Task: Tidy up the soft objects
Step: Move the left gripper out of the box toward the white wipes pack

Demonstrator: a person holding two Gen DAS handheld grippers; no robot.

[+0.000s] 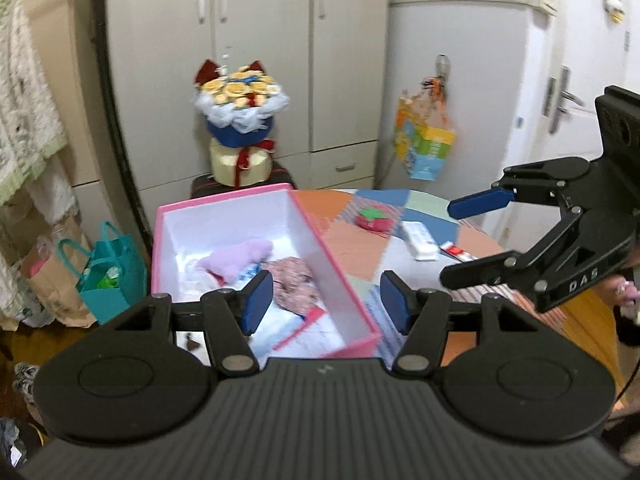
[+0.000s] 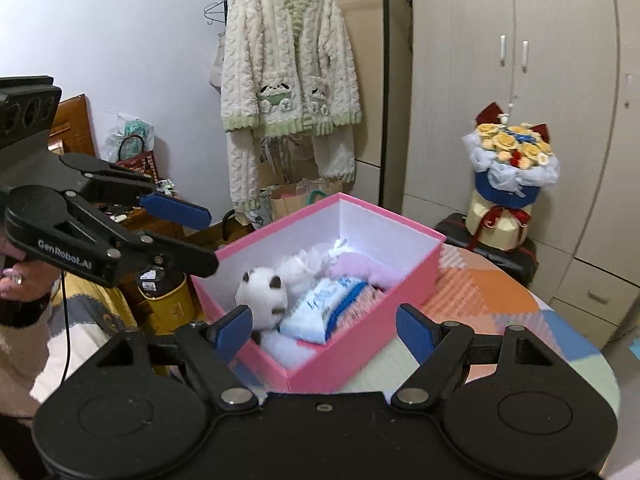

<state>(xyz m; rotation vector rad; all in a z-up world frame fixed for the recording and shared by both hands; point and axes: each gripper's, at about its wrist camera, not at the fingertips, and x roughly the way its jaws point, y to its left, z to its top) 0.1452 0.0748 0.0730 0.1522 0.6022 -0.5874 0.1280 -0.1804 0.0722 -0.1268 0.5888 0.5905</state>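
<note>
A pink box (image 1: 306,218) (image 2: 320,368) stands open on the patchwork table. Inside it lie a white plush with dark ears (image 2: 262,292), a blue-white tissue pack (image 2: 320,308), a lilac fluffy piece (image 1: 240,256) (image 2: 360,270) and a pinkish patterned cloth (image 1: 292,280). My left gripper (image 1: 326,302) (image 2: 204,238) hovers open over the box's near end, with nothing between its pads. My right gripper (image 2: 324,328) (image 1: 464,240) is open too, above the box's near corner, and holds nothing. A red strawberry plush (image 1: 374,216) lies on the table behind the box.
A white pack (image 1: 418,240) and a red-white tube (image 1: 460,252) lie near the strawberry. A flower bouquet (image 1: 240,120) (image 2: 512,168) stands on a dark case behind the table. Teal and paper bags (image 1: 108,272) sit on the floor at left. A fluffy jacket (image 2: 288,80) hangs by the wardrobe.
</note>
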